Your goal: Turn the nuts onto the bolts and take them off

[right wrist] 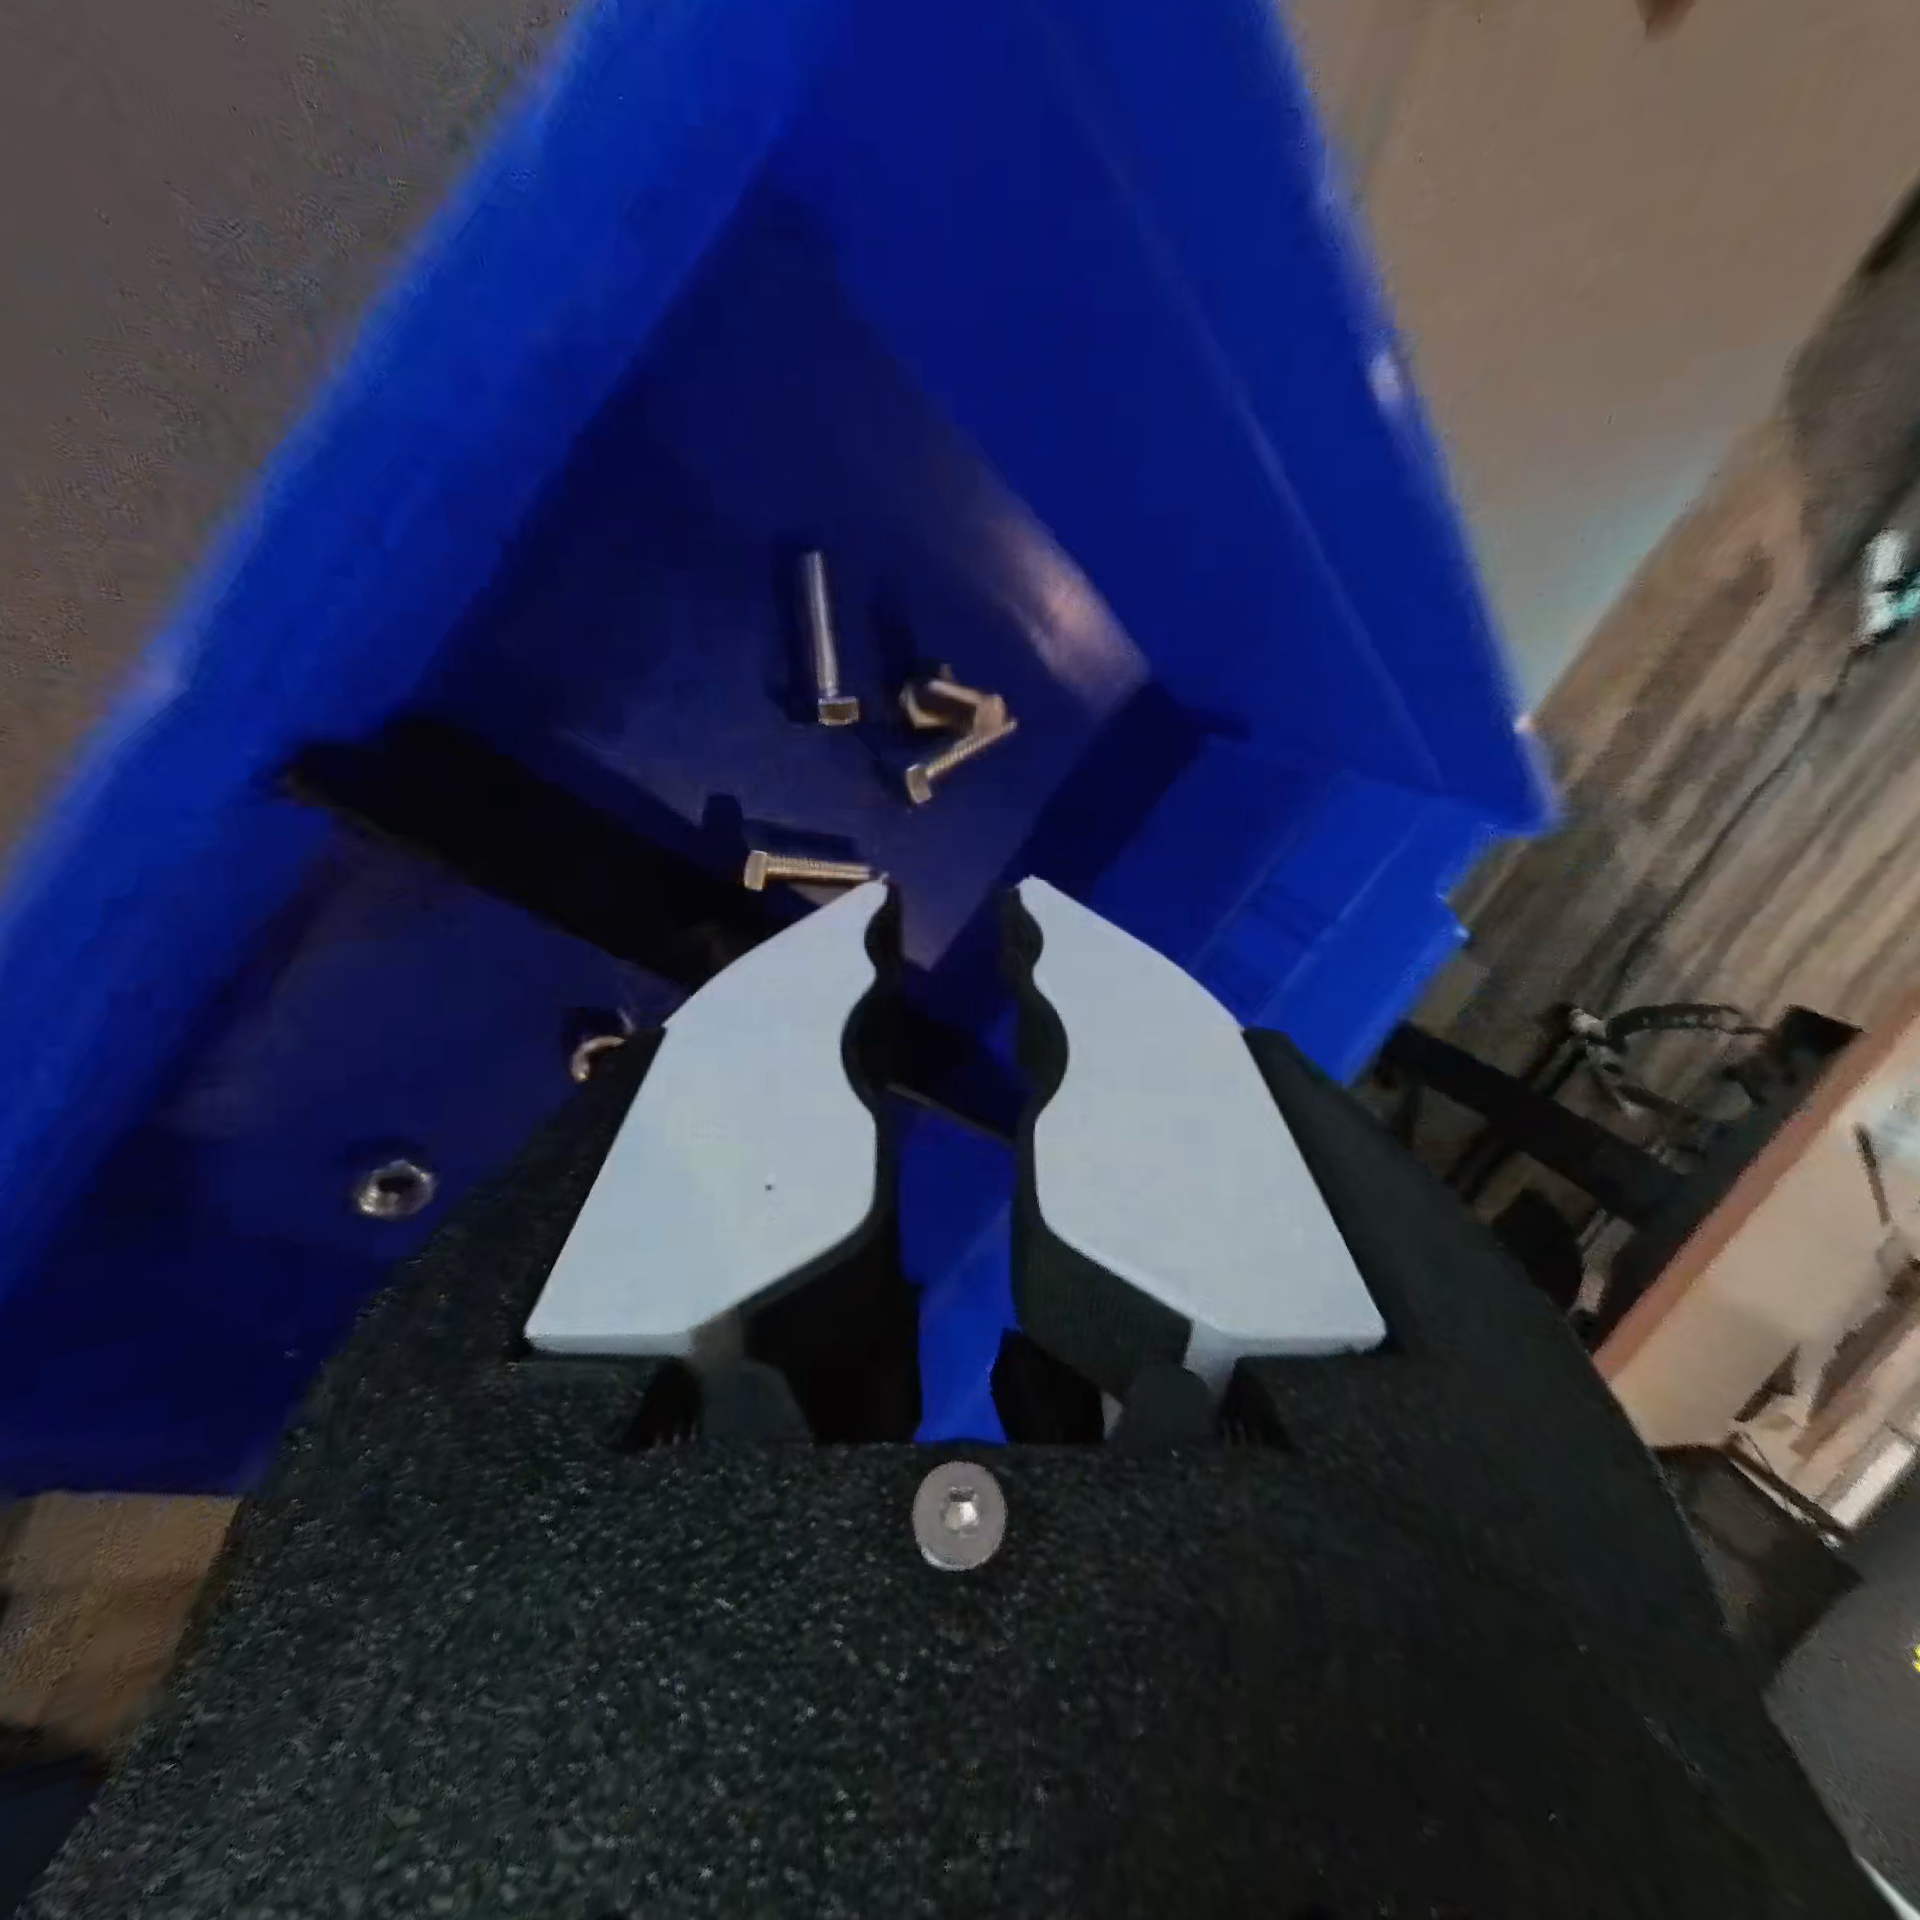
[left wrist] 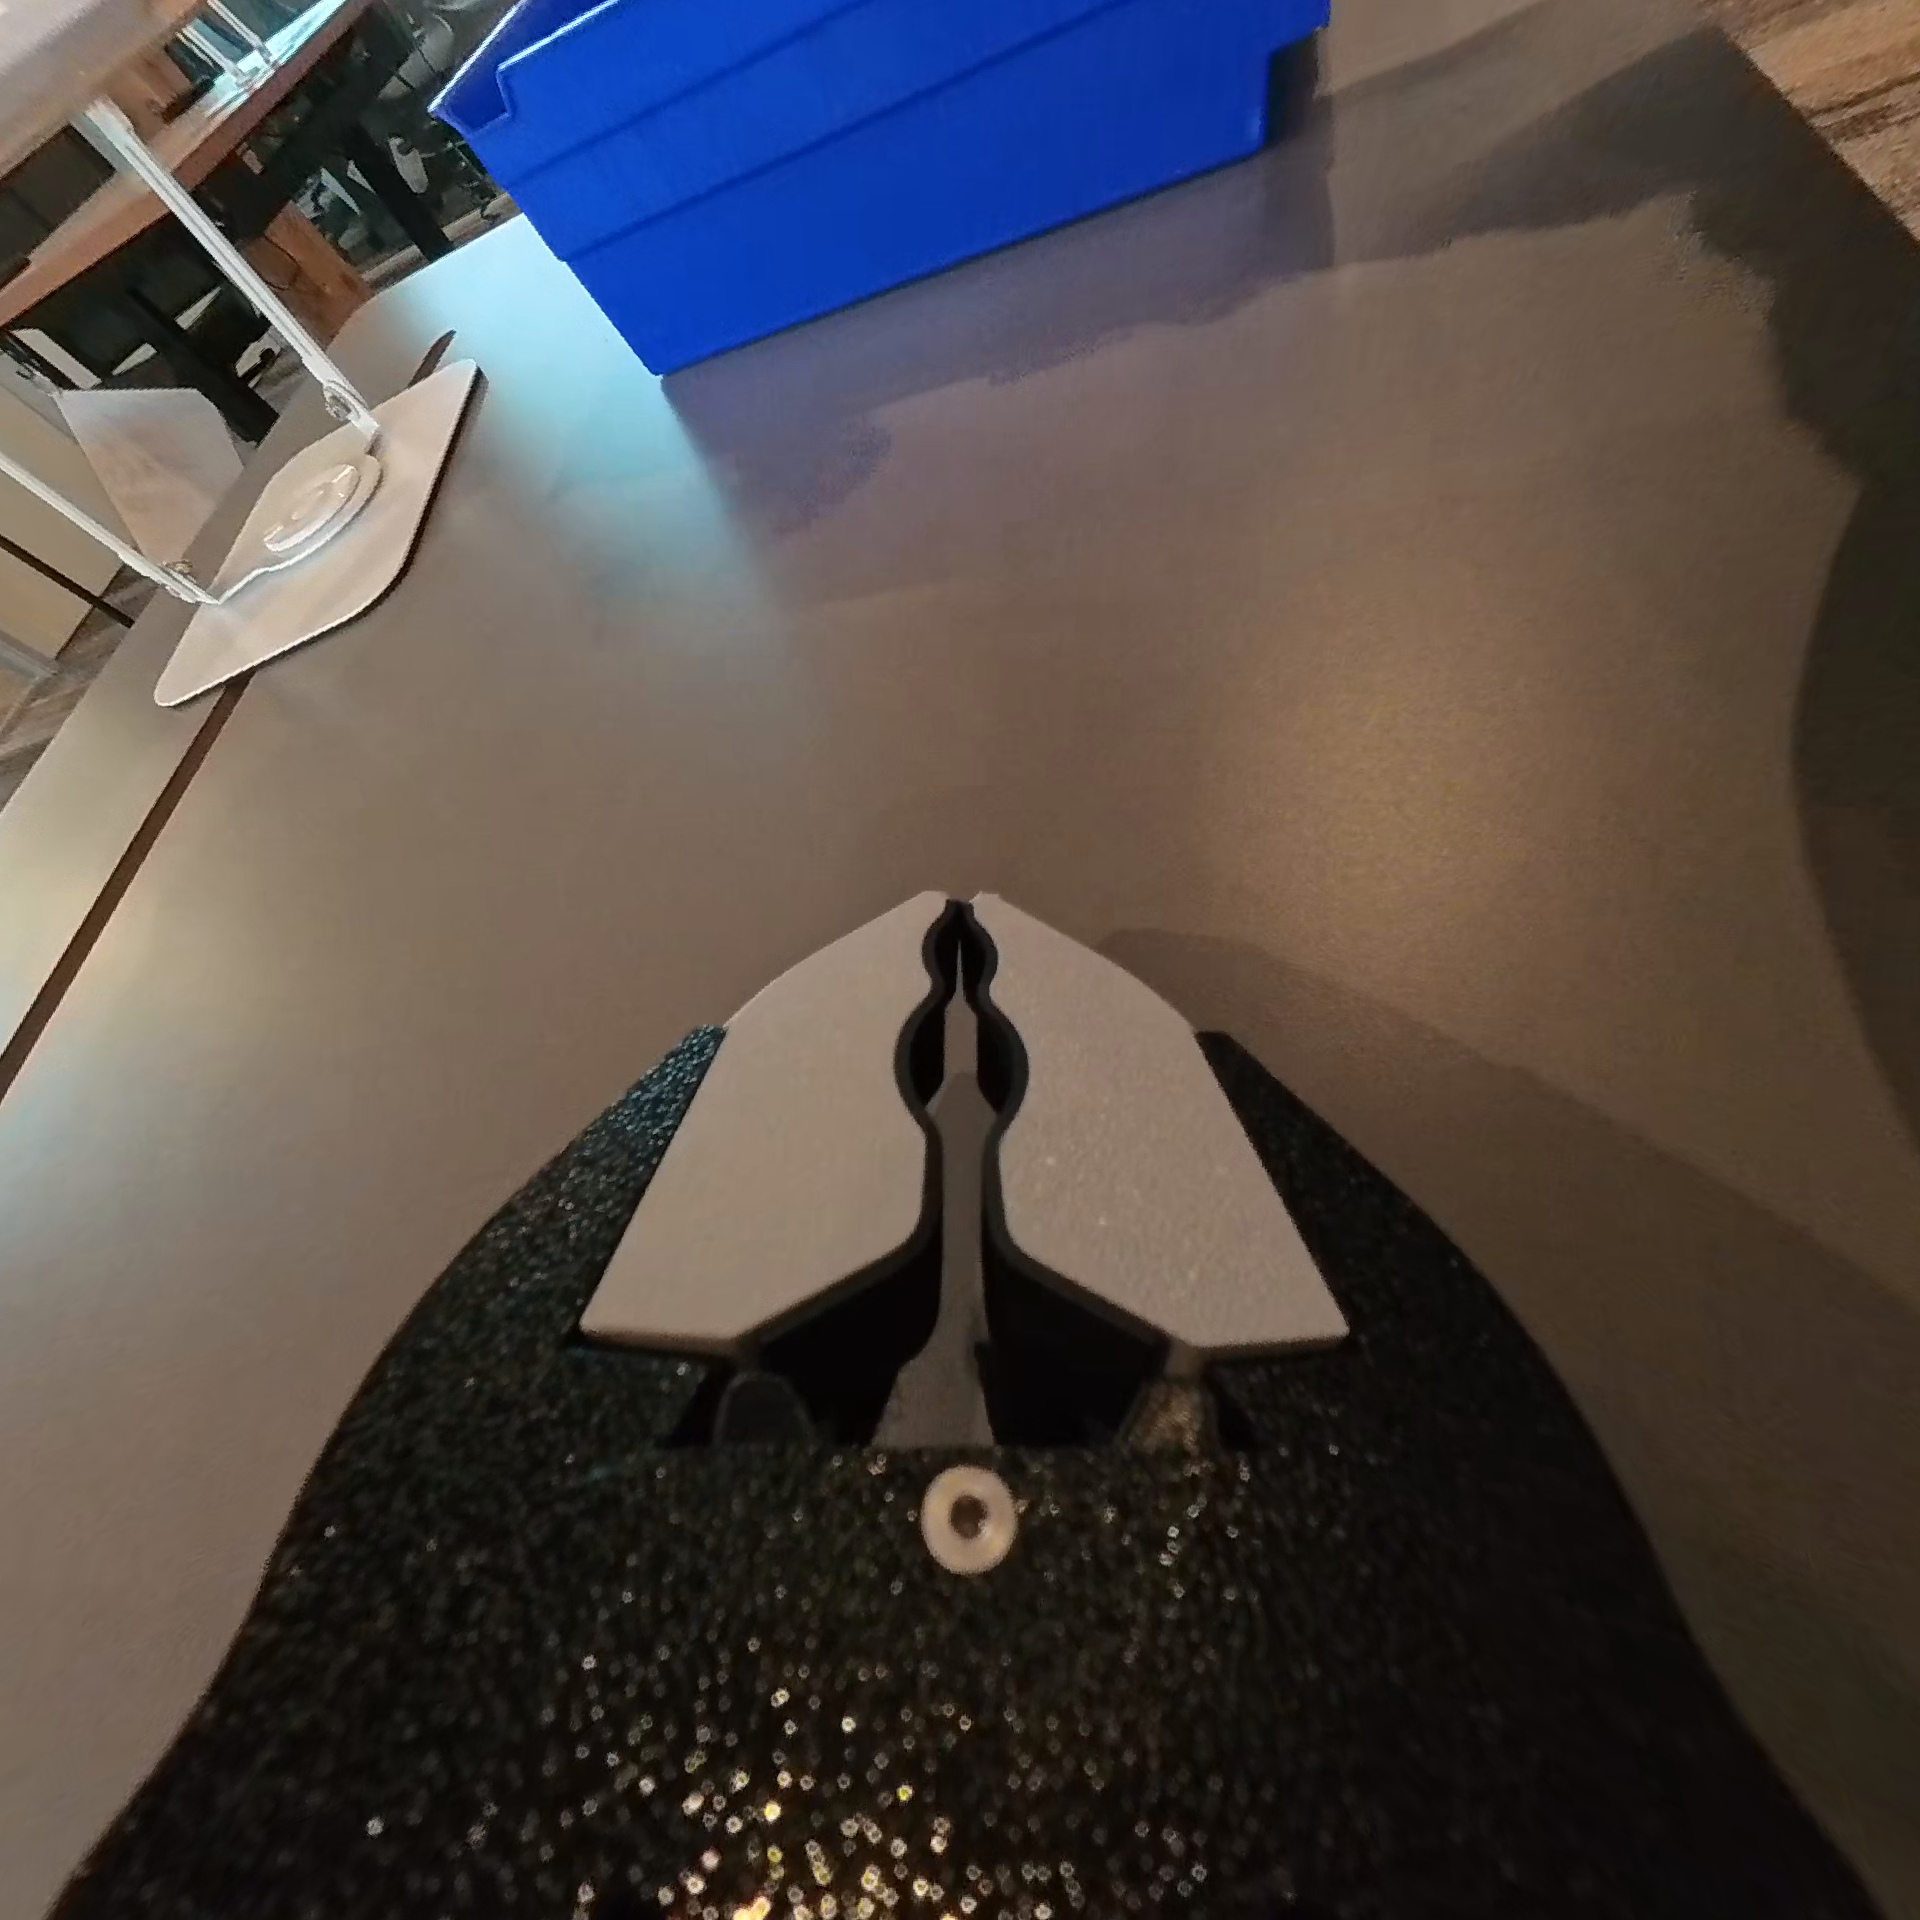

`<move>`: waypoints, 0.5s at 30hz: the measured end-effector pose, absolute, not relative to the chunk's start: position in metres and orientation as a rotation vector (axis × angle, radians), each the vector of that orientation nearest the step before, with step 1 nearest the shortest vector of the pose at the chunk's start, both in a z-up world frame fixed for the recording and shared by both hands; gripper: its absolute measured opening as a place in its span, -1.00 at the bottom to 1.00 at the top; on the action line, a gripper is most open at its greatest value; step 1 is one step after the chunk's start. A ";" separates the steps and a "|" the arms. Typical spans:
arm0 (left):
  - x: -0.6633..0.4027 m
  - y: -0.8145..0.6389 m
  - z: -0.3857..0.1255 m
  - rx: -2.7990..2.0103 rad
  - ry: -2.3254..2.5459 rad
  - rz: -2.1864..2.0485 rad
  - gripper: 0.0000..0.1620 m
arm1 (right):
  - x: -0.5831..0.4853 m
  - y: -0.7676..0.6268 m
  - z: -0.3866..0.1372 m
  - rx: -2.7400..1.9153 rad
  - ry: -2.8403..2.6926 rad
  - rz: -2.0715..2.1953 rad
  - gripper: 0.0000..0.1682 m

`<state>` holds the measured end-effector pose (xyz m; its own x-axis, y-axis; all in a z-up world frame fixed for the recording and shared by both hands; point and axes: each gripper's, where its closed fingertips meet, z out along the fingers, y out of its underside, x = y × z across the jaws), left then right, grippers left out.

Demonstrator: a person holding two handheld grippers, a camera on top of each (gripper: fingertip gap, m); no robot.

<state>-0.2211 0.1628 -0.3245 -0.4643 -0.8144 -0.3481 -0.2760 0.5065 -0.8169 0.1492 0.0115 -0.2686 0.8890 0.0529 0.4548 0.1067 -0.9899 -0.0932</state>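
In the right wrist view a blue bin holds several steel bolts: one lying straight, one slanted over another piece, and one just beyond my left fingertip. A black divider splits the bin; a steel nut lies in the nearer compartment, and a second nut peeks out by my finger. My right gripper is open and empty, reaching into the bin. My left gripper is shut and empty, low over the grey table, well short of the blue bin.
A flat metal stand base with clear uprights sits at the table's left edge. A dark shadow falls on the table at the right. Desks and chairs stand beyond the table in both views. Left tips to right tips: about 40 centimeters. The steel nut is about 15 centimeters from my right fingertips.
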 end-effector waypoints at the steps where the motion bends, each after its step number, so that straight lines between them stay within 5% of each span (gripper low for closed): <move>1: -0.221 0.164 -0.325 -0.896 1.985 -0.894 -1.00 | 0.139 0.016 -0.255 -2.859 -0.111 -0.742 -0.80; 7: -0.218 0.171 -0.325 -0.926 1.957 -0.859 -1.00 | 0.001 0.079 -0.198 -2.252 -0.217 -0.572 -0.85; 15: -0.215 0.199 -0.321 -1.050 1.841 -0.744 -1.00 | -0.099 0.160 -0.267 -1.935 -0.238 -0.385 -0.89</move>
